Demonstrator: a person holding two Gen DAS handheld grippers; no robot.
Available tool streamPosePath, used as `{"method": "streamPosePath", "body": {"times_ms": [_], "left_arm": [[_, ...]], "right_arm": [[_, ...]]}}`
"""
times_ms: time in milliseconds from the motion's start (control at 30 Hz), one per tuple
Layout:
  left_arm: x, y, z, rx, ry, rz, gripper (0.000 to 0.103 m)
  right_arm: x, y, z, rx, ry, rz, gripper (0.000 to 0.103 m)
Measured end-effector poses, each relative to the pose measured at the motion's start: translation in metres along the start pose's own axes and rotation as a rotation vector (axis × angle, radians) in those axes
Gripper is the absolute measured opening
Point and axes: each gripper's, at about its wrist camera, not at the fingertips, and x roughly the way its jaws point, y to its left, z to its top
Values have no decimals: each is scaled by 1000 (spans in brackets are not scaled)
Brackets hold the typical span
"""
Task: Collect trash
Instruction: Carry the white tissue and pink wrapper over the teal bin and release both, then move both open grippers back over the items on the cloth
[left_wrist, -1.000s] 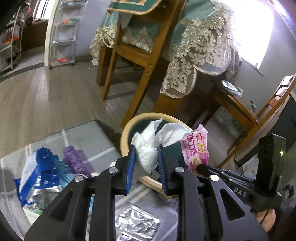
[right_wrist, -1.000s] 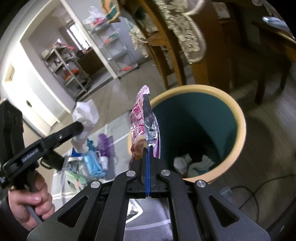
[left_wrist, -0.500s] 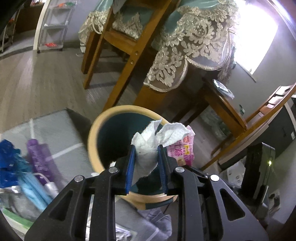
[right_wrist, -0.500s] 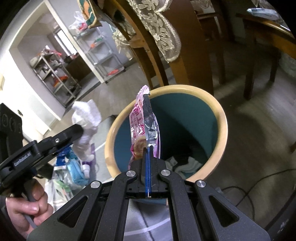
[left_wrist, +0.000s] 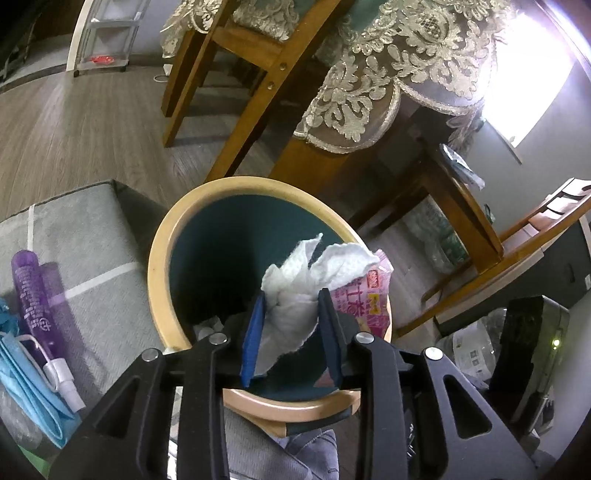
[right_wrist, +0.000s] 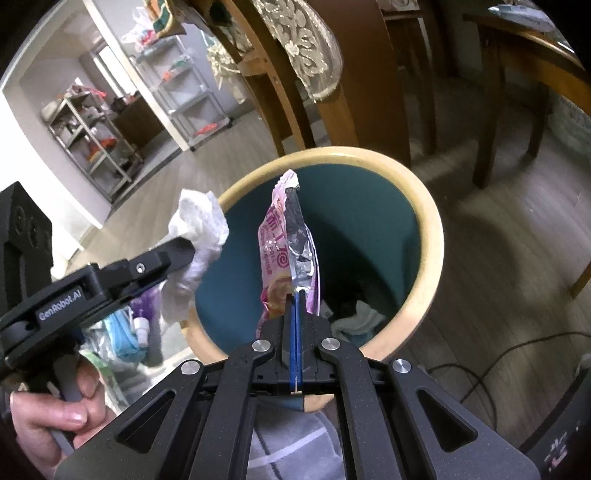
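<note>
A round bin (left_wrist: 159, 266) with a pale wooden rim and dark teal inside stands on the floor; crumpled trash lies at its bottom (right_wrist: 364, 315). My left gripper (left_wrist: 291, 299) holds a white crumpled tissue (left_wrist: 295, 295) over the bin's mouth. Its jaws are opening, and the tissue still touches both blue pads. My right gripper (right_wrist: 295, 295) is shut on a pink snack wrapper (right_wrist: 291, 236), which stands upright above the bin's opening. The wrapper (left_wrist: 369, 295) shows just right of the tissue in the left wrist view. A hand (right_wrist: 48, 413) grips the left tool.
A grey mat (left_wrist: 85, 236) left of the bin carries a purple tube (left_wrist: 33, 288) and a blue face mask (left_wrist: 26, 373). Wooden chair legs (left_wrist: 255, 99) and a lace-draped table (left_wrist: 388, 74) stand behind the bin. A cable (right_wrist: 491, 365) lies on the floor at right.
Both grippers have come forward and down over the bin, which now fills the middle of each view. The left jaws stand slightly wider around the tissue.
</note>
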Motion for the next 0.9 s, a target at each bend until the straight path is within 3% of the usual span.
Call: {"method": "streamPosePath", "body": {"times_ms": [67,167,200,233,367,433,733,900], "left_arm": [[2,0,0,1,0,0,33],[0,1,0,2,-4,8,38],[-1,2,1,1,-5,12,45],[-3,2,1,1,-14,18,50],[-11,4,2,5,-31,28,52],[-18,4,3,9,-43,39,60],[-58,5,3,57,-108,98,78],[-83,7,-4,99,-133,158,81]], "right_arm": [[2,-1,0,2,8,-6,2],[2,-1,2,4,9,-12,15],[1,-1,2,10,6,-11,21],[0,-1,2,13,4,-11,22],[-1,1,3,11,-3,-7,27],[-3,1,3,10,-8,-4,31],[-18,15,-1,-30,-47,20,45],[-26,28,-7,-77,-62,30,49]]}}
